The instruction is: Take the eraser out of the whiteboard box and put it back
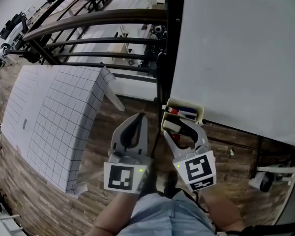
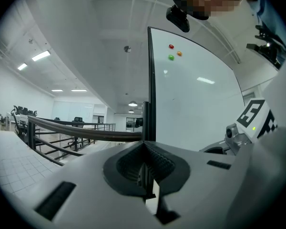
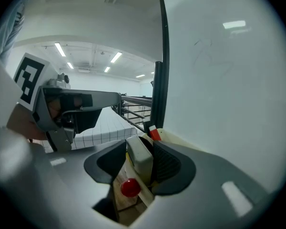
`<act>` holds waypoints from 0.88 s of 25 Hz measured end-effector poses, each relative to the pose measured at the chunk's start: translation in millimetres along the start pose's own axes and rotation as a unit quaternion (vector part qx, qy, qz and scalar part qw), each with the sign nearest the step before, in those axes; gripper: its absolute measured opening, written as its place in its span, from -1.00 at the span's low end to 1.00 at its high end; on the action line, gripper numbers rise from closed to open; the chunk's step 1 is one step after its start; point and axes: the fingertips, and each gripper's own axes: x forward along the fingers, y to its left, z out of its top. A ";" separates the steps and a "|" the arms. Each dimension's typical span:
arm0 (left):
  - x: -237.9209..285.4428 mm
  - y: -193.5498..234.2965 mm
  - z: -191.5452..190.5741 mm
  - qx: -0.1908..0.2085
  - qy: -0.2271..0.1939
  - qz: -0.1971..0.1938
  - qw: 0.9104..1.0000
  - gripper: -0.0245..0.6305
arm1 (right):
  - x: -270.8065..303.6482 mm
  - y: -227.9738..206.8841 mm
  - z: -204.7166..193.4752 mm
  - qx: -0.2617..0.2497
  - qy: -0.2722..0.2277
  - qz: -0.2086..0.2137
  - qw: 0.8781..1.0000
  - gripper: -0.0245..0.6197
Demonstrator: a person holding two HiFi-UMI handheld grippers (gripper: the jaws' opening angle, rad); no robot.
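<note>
We see one eraser [image 3: 137, 157], a pale block with a hard-looking back. It sits between the jaws of the right gripper [image 1: 181, 130], which are closed on its long sides. In the head view it lies at the 6 o'clock edge of the box [image 1: 192, 107], and we cannot tell whether its far end is still inside. We judge it light and stiff across the back, likely softer on its felt face, and not fragile. Its smooth shell could slip, so we would hold it across the middle of the long sides, square to the ribbed pads, as the jaws sit now. The left gripper [image 2: 146, 168] is at 9 o'clock of the right one, jaws together with nothing between them. We count one box, fixed at the 7 o'clock corner of the one whiteboard [image 1: 236, 58]. Two markers show inside it, one red [image 1: 173, 111] and one blue [image 1: 187, 114]. The left gripper view shows three magnets [image 2: 171, 57] on the board: red, orange and green. One small red knob [image 3: 130, 187] shows at 6 o'clock of the eraser; we cannot tell what it is.
</note>
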 end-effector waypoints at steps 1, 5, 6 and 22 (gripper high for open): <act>1.4 0.0 0.0 0.000 -0.001 -0.001 1.000 -0.93 | 1.5 -0.3 -1.1 -0.004 0.008 -0.004 1.000 -0.40; 4.5 -1.5 -0.1 0.002 -0.001 -0.007 1.000 -0.93 | 3.7 -0.5 -2.6 -0.016 0.022 -0.007 1.000 -0.47; 4.5 -1.8 0.1 0.002 -0.001 -0.007 1.000 -0.93 | 3.2 -0.5 -2.4 -0.017 0.021 -0.006 1.000 -0.49; -13.0 -16.6 32.8 0.018 -0.032 0.005 0.999 -0.93 | -39.6 -0.6 53.2 -0.021 -0.067 0.000 0.998 -0.59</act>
